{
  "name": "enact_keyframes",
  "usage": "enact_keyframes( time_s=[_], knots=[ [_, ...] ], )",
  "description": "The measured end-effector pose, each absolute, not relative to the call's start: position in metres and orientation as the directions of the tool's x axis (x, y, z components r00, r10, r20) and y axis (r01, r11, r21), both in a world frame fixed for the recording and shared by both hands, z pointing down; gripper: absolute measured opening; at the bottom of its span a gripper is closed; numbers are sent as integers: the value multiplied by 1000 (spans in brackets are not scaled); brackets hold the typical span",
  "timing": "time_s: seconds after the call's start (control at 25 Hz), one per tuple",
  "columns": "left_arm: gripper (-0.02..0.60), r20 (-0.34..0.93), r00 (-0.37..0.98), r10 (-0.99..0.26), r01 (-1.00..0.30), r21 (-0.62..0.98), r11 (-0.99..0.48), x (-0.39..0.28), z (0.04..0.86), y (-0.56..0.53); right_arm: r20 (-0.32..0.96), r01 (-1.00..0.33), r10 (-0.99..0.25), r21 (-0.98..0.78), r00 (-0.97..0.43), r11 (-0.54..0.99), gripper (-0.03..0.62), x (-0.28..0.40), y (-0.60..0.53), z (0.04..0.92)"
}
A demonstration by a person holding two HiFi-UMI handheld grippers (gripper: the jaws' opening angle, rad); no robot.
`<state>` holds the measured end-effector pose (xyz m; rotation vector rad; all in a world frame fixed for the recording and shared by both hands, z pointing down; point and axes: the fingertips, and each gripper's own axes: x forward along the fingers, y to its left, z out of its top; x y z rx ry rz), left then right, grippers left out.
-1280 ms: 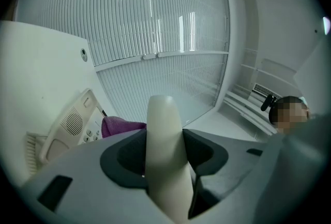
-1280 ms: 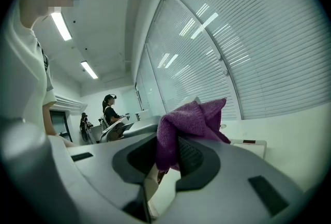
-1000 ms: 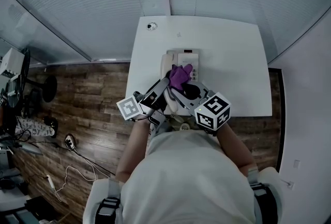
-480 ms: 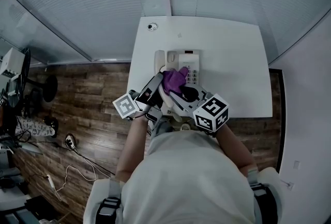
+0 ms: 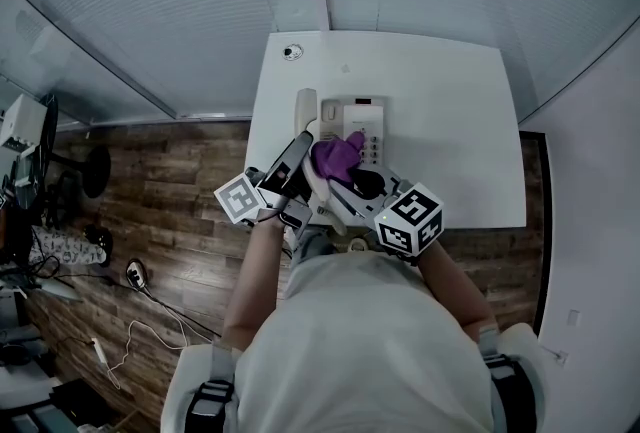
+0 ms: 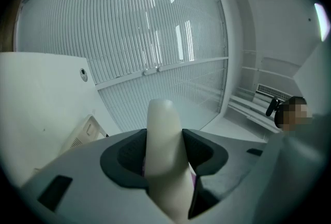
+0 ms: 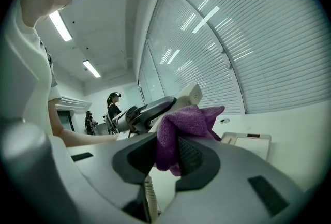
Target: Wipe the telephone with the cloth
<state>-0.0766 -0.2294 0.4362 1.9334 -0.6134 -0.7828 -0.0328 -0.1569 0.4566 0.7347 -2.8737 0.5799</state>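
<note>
The cream telephone base [image 5: 362,124] sits on the white table [image 5: 450,101]. My left gripper [image 5: 298,149] is shut on the cream handset [image 5: 305,108], which is lifted off the base and stands up between the jaws in the left gripper view, handset [image 6: 164,150]. My right gripper [image 5: 348,171] is shut on the purple cloth [image 5: 336,155], which presses against the handset just right of the left gripper. In the right gripper view the cloth [image 7: 183,124] bunches between the jaws, with the handset [image 7: 192,94] and left gripper [image 7: 147,109] behind it and the base [image 7: 251,143] at right.
A round cable grommet [image 5: 293,51] sits at the table's far left corner. A coiled cord [image 7: 150,197] hangs below the right jaws. Glass walls with blinds [image 5: 200,1] stand behind the table. Wood floor [image 5: 170,181] lies left; people stand far off [image 7: 111,106].
The left gripper has carried the handset left and away from the base. The right gripper with the cloth has followed slightly left along the handset.
</note>
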Motion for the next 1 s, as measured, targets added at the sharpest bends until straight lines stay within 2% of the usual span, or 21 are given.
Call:
enact_keyframes(
  time_s=[0.72, 1.0],
  knots=[
    [219, -225, 626, -747, -163, 899, -407, -92, 442, -252, 230, -437, -376, -352, -898, 828, 98, -35, -145, 467],
    [219, -176, 621, -764, -209, 902, -378, -87, 454, -261, 281, -485, -408, -311, -869, 817, 98, -25, -150, 477]
  ],
)
